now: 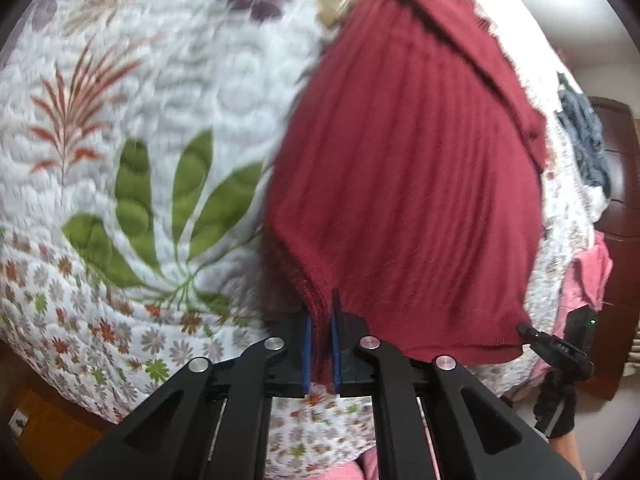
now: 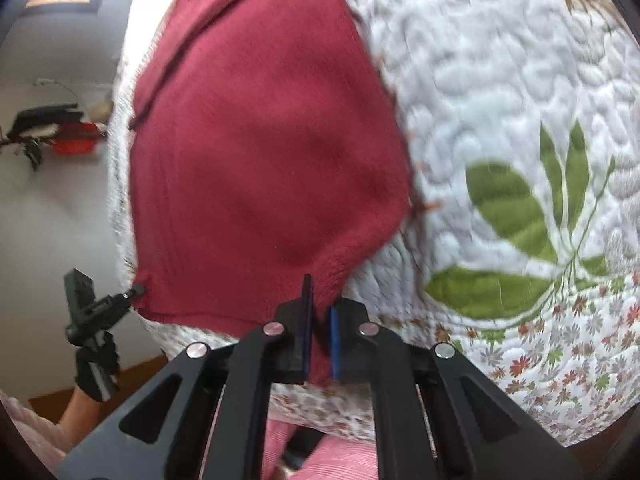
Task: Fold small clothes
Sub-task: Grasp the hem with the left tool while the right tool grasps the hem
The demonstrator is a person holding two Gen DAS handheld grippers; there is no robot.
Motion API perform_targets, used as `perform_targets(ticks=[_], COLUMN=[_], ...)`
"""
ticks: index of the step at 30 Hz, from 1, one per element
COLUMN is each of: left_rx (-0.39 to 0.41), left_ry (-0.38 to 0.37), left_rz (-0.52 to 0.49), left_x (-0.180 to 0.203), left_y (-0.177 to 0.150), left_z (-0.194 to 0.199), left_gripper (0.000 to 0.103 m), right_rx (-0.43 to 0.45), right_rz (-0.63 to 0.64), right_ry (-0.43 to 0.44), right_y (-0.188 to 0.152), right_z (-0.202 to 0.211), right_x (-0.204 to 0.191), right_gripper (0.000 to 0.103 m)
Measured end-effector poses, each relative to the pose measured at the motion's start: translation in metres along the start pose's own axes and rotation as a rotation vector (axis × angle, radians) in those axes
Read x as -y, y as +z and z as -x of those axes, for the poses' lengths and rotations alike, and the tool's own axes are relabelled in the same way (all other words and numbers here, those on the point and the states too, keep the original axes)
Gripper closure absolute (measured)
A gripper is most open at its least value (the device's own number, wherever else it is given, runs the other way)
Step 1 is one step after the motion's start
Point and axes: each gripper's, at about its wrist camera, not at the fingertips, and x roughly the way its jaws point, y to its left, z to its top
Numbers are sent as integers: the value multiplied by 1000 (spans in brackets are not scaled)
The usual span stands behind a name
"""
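A dark red knitted garment (image 1: 408,184) lies spread on a quilted floral bedspread (image 1: 132,92), its far part folded over. In the left wrist view my left gripper (image 1: 321,320) is shut on the garment's near left corner, knit bunched between the blue pads. My right gripper (image 1: 528,330) shows at the right, shut on the other near corner. In the right wrist view the right gripper (image 2: 320,312) pinches the red garment (image 2: 260,152) at its near right corner, and the left gripper (image 2: 136,292) holds the near left corner. The bedspread (image 2: 500,80) is blurred.
Grey-blue clothing (image 1: 584,140) and a pink item (image 1: 588,276) lie at the bed's right edge near dark wooden furniture (image 1: 620,216). A gloved hand (image 2: 94,364) holds the left gripper. Pink fabric (image 2: 344,460) shows beneath the right gripper. A red object (image 2: 76,140) sits by the wall.
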Motion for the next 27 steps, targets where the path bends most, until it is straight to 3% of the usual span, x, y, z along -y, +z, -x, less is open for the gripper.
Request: perform_targets(ticks=[7,8,17,22,27], left_rx=[98,107,226,224,199], left_ry=[-69,-69,-115,-104,-113], left_rz=[-18,-22,-18,-16,-6], left_x=[8,6,23,30,25], left_y=[32,56,135,173,184], left_z=[23,26,21,-3,-15], left_gripper=[96,96,96,96,95], right_rx=[91,102,170,154,122], right_rz=[9,12,13,5,-32], right_ry=[75,83,119,118,110], right_y=[37,43,111,145,160], right_z=[24,26,28,8,-8], right_x=[-14,-15,-12,-7,1], right_gripper=[98,98,98,98,97])
